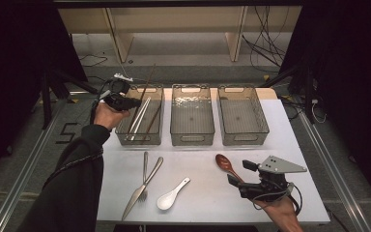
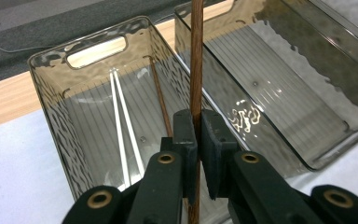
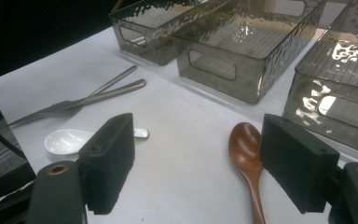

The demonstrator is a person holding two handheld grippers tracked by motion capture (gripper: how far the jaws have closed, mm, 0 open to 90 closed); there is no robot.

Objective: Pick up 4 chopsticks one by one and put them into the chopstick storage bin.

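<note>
The left gripper point(image 1: 134, 102) hangs over the near-left part of the left bin point(image 1: 123, 135), which stands at the far left of the worktop point(image 1: 207, 198), and its jaws are clenched on a brown wooden chopstick point(image 2: 196, 56) (the stick runs up between the pads and slants away over the bin's far wall). Inside that bin lie a pair of white chopsticks point(image 2: 120, 116) and another brown chopstick point(image 2: 161, 105), all resting lengthwise on the ribbed floor. The middle bin point(image 1: 192, 137) and the right bin point(image 1: 265, 130) stand in a row beside it along the far edge. The right gripper point(image 1: 239, 175) rests near the worktop's near-right corner with its jaws released and wide apart; a brown wooden spoon point(image 3: 244, 147) lies on the worktop between them, closer to one pad, touched by neither. Toward the near-left lie a knife point(image 1: 142, 188) crossed over a fork point(image 1: 145, 179), and just beside them a white ceramic spoon point(image 1: 170, 195).
</note>
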